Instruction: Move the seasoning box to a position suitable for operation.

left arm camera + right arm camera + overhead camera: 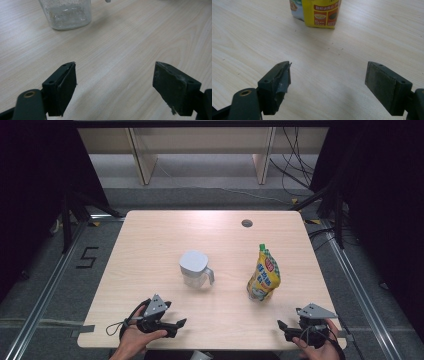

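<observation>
On table (150, 235): lidded clear jug (195, 269), contents unclear; upright yellow pouch (264, 276). My left gripper (176, 324) and right gripper (283, 326): jaws apart, empty.

I see the wooden table (165, 232) bright under light from above, with dark all around it. Shadows are soft. Up close, my gripper jaws look a bit blurry.

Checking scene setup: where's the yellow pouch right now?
In the high view the yellow pouch stands upright right of centre on the table, right of the clear jug, ahead of the right gripper.
</observation>
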The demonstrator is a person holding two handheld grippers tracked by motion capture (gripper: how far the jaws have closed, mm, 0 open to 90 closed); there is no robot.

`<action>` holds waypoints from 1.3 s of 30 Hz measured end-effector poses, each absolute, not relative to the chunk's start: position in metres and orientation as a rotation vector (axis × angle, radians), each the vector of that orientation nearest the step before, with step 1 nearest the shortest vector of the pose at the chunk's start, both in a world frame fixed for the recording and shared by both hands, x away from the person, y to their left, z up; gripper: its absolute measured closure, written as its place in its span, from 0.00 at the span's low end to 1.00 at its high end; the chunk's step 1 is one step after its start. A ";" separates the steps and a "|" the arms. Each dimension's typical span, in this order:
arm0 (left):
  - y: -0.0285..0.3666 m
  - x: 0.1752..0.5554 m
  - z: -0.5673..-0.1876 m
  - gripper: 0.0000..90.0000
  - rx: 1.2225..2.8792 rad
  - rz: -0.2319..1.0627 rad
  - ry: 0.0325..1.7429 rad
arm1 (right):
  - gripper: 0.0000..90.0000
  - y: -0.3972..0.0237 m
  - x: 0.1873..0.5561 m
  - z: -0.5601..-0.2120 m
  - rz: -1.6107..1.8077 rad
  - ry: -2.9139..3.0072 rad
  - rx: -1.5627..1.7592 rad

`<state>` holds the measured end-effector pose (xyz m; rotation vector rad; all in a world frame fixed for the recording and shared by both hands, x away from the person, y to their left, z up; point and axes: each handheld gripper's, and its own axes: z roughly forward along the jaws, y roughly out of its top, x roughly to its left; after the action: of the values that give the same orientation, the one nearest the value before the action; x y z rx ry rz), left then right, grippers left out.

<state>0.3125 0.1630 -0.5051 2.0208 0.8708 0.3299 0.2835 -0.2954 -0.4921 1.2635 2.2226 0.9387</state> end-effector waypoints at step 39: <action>0.065 0.370 -0.500 0.70 2.059 0.562 0.786 | 0.24 -0.293 0.283 -0.493 0.960 2.231 1.287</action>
<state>0.3702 0.0654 -0.4995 2.0594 0.7860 0.5621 0.2834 -0.2930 -0.4928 1.2871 2.2312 0.9601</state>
